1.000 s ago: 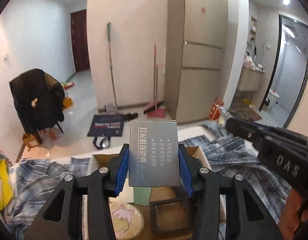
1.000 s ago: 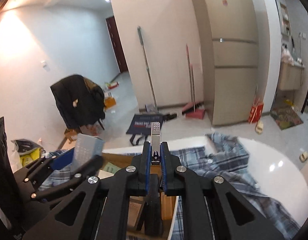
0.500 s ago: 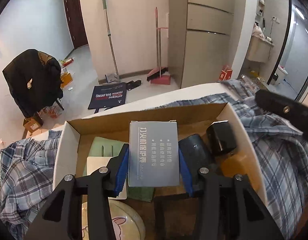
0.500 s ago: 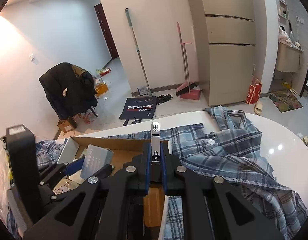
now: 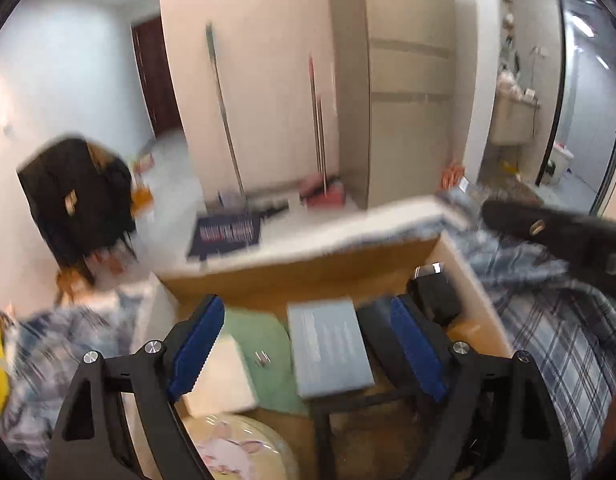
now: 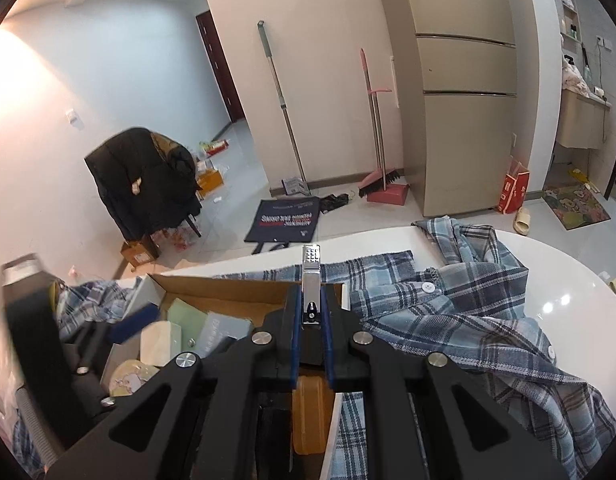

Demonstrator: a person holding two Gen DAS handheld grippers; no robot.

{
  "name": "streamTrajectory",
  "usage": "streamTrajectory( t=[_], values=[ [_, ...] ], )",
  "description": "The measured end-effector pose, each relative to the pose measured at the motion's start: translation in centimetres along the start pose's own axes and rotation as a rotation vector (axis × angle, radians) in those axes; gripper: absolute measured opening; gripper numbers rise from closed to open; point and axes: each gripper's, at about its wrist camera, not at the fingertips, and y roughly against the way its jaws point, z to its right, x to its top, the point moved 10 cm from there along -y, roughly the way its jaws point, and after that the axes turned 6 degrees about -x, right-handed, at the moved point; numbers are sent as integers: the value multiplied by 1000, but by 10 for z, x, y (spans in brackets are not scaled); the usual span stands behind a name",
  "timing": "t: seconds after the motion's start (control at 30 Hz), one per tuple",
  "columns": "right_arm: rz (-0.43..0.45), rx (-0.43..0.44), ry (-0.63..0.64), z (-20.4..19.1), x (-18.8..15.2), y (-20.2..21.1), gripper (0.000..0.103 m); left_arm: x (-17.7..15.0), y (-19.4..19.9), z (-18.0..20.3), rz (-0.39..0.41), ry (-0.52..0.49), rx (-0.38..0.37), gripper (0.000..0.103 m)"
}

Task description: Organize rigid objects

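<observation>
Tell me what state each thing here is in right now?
Left tool: opening, nothing pressed between its pads.
Grey box: released, lying in the cardboard box.
Right tool: shut on a metal clip, which stands upright.
Cardboard box: open, partly filled.
Plaid shirt: crumpled on the white table.
Fridge: doors closed.

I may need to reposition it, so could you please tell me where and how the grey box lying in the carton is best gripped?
Grip the grey box across its two long side edges, coming from above. It lies flat in the cardboard carton, and those edges are parallel and narrower than the left claw, whose jaws are opening clear of it.
</observation>
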Motion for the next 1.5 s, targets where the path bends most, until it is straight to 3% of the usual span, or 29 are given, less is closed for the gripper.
streamTrajectory(
  t=[0.13, 0.23, 0.33, 0.6, 0.73, 1.0, 1.5],
  values=[
    [30, 12, -29, 4, 6, 6, 9, 22, 35, -19, 188, 47, 62, 89],
    [35, 18, -26, 2, 7, 6, 9, 30, 47, -35, 249, 102, 66, 103],
    [23, 37, -7, -6, 3, 2, 9, 35, 59, -48, 317, 152, 51, 103],
    [-87, 78, 78, -36, -32, -29, 9, 37, 71, -56, 326, 166, 42, 103],
    [-123, 53, 117, -42, -45, -44, 9, 37, 70, -58, 322, 173, 34, 103],
    [-188, 67, 103, -41, -57, -57, 9, 36, 67, -55, 308, 167, 32, 103],
    [-189, 77, 63, -34, -50, -49, 10, 41, 77, -48, 334, 128, 36, 103]
  ],
)
